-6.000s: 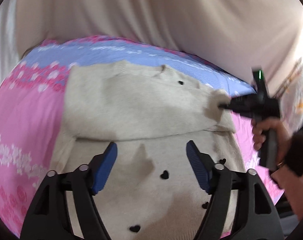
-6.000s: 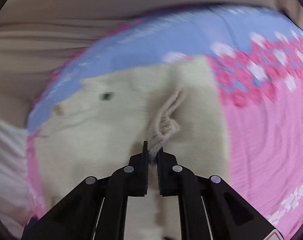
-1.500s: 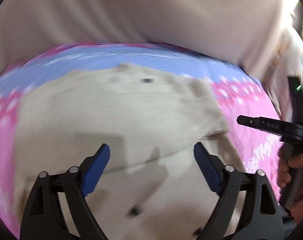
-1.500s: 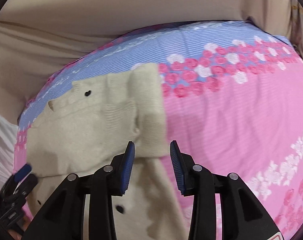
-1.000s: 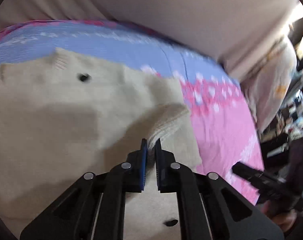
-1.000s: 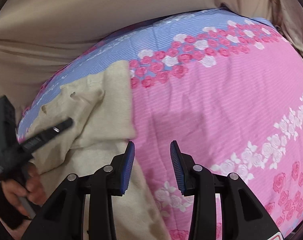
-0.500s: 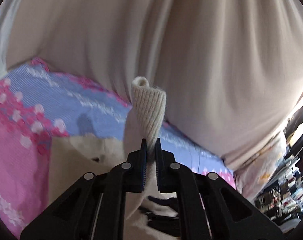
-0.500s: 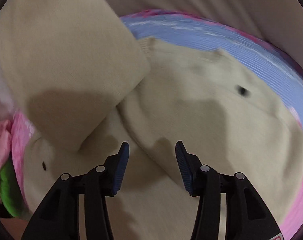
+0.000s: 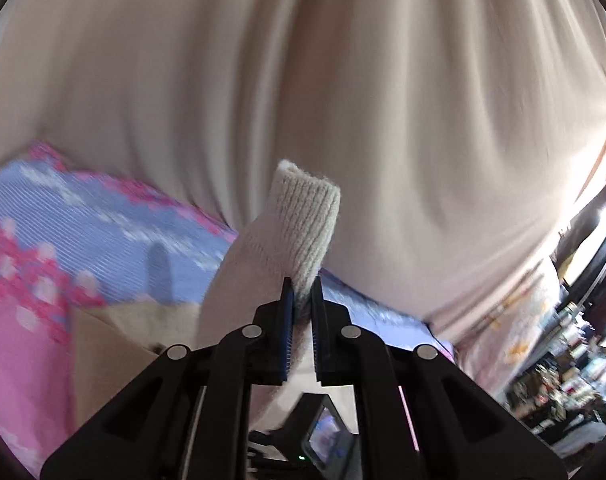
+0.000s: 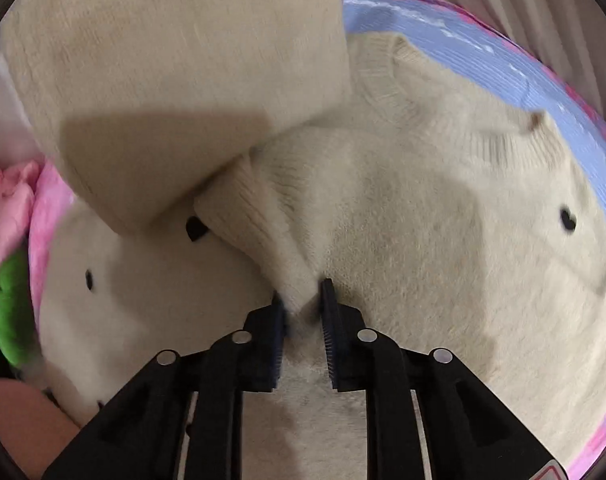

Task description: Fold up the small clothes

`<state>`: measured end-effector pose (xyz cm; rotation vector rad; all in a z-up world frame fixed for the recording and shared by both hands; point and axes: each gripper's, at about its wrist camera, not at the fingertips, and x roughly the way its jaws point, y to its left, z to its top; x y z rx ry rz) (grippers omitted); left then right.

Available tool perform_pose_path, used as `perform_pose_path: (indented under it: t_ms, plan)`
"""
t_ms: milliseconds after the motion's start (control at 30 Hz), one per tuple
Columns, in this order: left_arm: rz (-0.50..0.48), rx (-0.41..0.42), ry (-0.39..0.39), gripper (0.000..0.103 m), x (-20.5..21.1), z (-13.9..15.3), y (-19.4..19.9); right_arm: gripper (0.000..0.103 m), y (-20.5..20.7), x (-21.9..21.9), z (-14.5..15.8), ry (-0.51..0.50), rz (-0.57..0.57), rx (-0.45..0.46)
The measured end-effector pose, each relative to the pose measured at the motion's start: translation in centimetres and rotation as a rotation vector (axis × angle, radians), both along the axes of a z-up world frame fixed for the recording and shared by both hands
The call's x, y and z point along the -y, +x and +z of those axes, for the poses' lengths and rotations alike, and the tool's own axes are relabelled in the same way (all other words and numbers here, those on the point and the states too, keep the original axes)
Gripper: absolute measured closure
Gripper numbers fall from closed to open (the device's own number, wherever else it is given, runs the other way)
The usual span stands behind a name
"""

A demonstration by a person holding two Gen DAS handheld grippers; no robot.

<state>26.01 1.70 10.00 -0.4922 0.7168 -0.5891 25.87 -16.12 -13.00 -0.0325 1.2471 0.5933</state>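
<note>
A cream knit sweater [image 10: 443,240] with small black hearts lies on a pink and blue floral bedsheet [image 10: 483,52]. My left gripper [image 9: 301,300] is shut on the ribbed cuff of one sleeve [image 9: 303,216] and holds it raised above the bed. That raised sleeve fills the upper left of the right wrist view [image 10: 163,80]. My right gripper [image 10: 301,300] is closed around the ribbed cuff of the other sleeve [image 10: 263,216], which lies folded across the sweater's body. The sweater body also shows low in the left wrist view [image 9: 115,340].
A beige curtain [image 9: 343,80] hangs behind the bed. A pink and green cloth bundle [image 10: 11,272] lies at the left bed edge. A cluttered room [image 9: 575,360] shows at the far right. The bedsheet [image 9: 31,280] extends left.
My left gripper closed on the sleeve cuff and lifted it high off the bed. My right gripper swung from the bare sheet over the sweater and closed in on the other cuff.
</note>
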Motion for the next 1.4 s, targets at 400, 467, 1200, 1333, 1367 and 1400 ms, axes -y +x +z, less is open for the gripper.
perform_pose_path:
  t_ms: [400,467,1200,1333,1367,1400]
  plan:
    - [-0.305,-0.195,0.373,0.035,20.2,-14.7,-4.2,0.062,-10.7,23.1,3.5,0.154,-0.763,-0.009]
    - [-0.303,-0.211,0.446,0.035,20.1,-16.9,-5.7,0.060,-10.5,23.0,3.9,0.156,-0.756,0.006]
    - [0.153,-0.326,0.618,0.026,0.7,-20.9,-7.9,0.083,-10.6,22.5,2.7,0.075,-0.850,0.102]
    - [0.237,-0.407,0.533,0.026,-4.0,-21.0,-9.6,0.062,-16.3,23.2,4.3,0.084,-0.876,0.065]
    - [0.239,-0.407,0.523,0.026,-4.9,-20.8,-10.3,0.062,-18.3,23.3,4.0,0.051,-0.872,0.046]
    - [0.233,-0.404,0.520,0.026,-6.2,-20.5,-11.3,0.060,-19.8,23.2,3.9,0.028,-0.872,0.036]
